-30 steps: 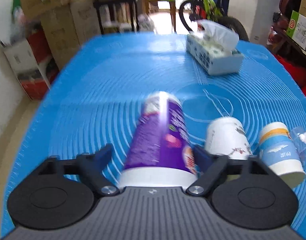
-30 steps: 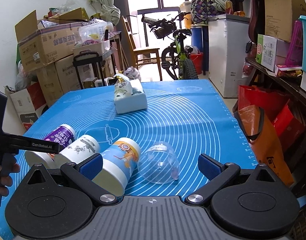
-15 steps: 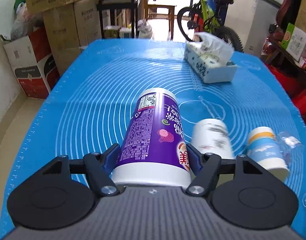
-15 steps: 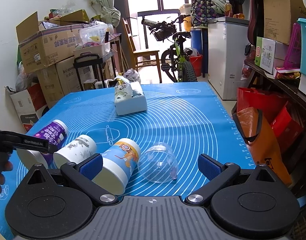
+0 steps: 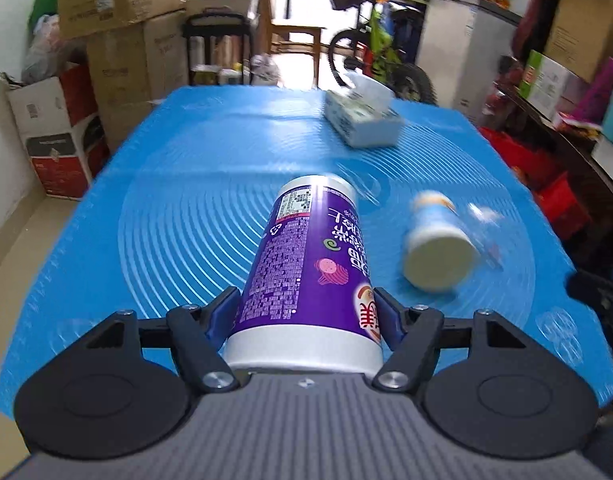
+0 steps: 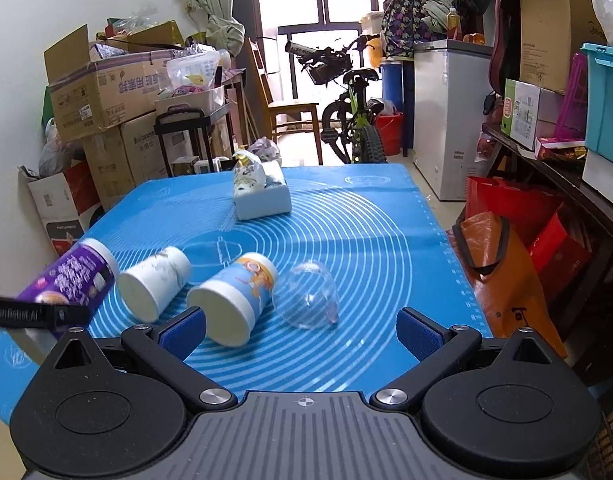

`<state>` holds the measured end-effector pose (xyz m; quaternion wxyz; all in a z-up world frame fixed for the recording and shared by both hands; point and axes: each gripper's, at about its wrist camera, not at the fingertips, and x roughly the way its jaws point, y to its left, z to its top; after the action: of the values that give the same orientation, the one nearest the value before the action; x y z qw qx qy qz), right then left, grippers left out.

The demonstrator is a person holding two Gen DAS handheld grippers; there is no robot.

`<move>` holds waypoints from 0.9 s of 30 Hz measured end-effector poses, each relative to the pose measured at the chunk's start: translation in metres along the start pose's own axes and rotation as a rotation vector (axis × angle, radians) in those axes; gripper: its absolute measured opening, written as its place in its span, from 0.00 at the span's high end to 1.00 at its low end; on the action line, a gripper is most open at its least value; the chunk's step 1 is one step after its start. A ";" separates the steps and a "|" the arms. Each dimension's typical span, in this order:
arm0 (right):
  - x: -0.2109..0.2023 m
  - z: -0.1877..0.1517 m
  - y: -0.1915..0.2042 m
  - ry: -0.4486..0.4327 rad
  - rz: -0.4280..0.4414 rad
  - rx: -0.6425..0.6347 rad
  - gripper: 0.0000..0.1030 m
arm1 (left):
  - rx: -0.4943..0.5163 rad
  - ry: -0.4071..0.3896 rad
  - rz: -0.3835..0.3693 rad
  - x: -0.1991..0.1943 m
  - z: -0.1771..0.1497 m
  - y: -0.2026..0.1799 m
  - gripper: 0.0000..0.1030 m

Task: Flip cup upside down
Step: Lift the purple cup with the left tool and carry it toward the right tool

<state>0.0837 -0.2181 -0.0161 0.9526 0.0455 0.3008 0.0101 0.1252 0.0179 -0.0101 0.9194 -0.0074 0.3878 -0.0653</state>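
Note:
My left gripper (image 5: 306, 316) is shut on a purple paper cup (image 5: 310, 268), held near its white rim, base pointing away and raised above the blue mat (image 5: 186, 184). The purple cup also shows at the left of the right wrist view (image 6: 72, 278). A white cup (image 6: 154, 282), a blue-and-orange cup (image 6: 234, 294) and a clear plastic cup (image 6: 308, 294) lie on their sides on the mat. My right gripper (image 6: 302, 330) is open and empty, just in front of the blue-and-orange cup, which also shows in the left wrist view (image 5: 436, 248).
A tissue box (image 6: 262, 196) stands at the back of the mat. Cardboard boxes (image 6: 102, 96) are stacked at the left. A bicycle (image 6: 346, 104) and a white freezer (image 6: 446, 116) stand behind the table. Red and orange bags (image 6: 502, 264) sit at the right.
My left gripper closed on the purple cup and lifted it off the mat, tilting its base upward. The white cup has dropped out of the left view. My right gripper has stayed still.

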 end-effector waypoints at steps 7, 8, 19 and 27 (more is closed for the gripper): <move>-0.009 -0.017 -0.004 0.044 0.008 0.004 0.02 | 0.000 0.021 -0.076 0.017 -0.024 -0.027 0.30; -0.010 -0.019 -0.004 0.048 0.006 0.001 0.03 | 0.005 0.021 -0.077 0.019 -0.025 -0.031 0.30; -0.006 -0.030 -0.012 0.092 -0.006 0.016 0.02 | 0.020 0.085 -0.080 0.034 -0.037 -0.041 0.29; -0.003 -0.031 -0.012 0.104 -0.014 0.021 0.02 | 0.008 0.100 -0.077 0.036 -0.035 -0.039 0.15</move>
<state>0.0635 -0.2282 -0.0407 0.9352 0.0526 0.3501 0.0024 0.1209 -0.0237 -0.0581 0.8957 -0.0152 0.4325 -0.1024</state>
